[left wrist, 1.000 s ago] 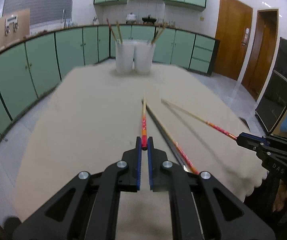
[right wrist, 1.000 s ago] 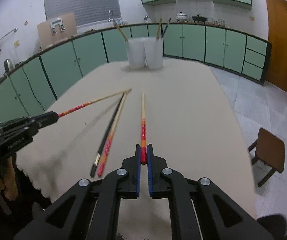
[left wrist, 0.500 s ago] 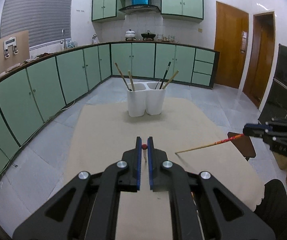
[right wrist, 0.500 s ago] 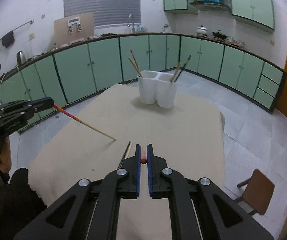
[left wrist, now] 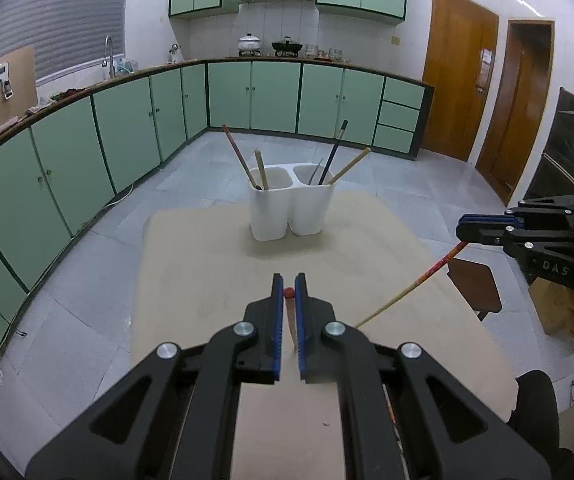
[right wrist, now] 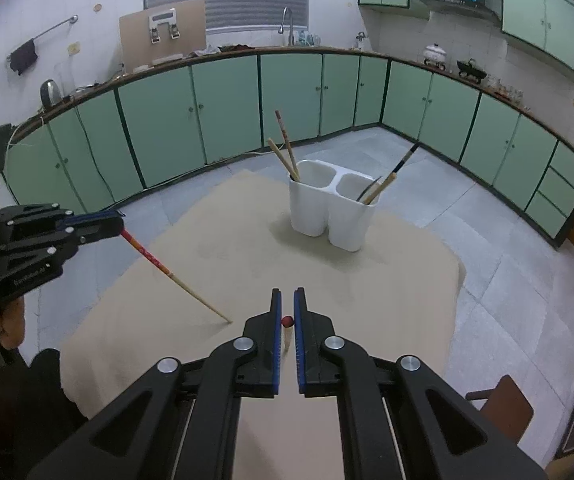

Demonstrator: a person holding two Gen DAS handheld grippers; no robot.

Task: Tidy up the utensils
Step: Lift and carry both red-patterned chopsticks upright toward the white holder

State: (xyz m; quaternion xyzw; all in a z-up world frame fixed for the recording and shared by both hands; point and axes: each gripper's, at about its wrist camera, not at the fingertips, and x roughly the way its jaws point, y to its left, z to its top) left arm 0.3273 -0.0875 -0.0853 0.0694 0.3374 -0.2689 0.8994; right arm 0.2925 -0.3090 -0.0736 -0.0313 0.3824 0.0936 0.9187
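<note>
Beige table point(left wrist: 207, 264) below; left gripper point(left wrist: 289, 294), right gripper point(right wrist: 287, 308) angled down, each clamping chopstick.

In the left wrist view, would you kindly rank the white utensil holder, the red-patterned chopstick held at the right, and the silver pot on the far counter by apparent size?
1. White utensil holder
2. Red-patterned chopstick, long but thin
3. Silver pot, though it is far from the camera

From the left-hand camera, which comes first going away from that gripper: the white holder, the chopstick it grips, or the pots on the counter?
1. Red-tipped chopstick, held between the left gripper jaws.
2. White holder, mid-table, straight ahead.
3. Pots, on the far back counter.
</note>
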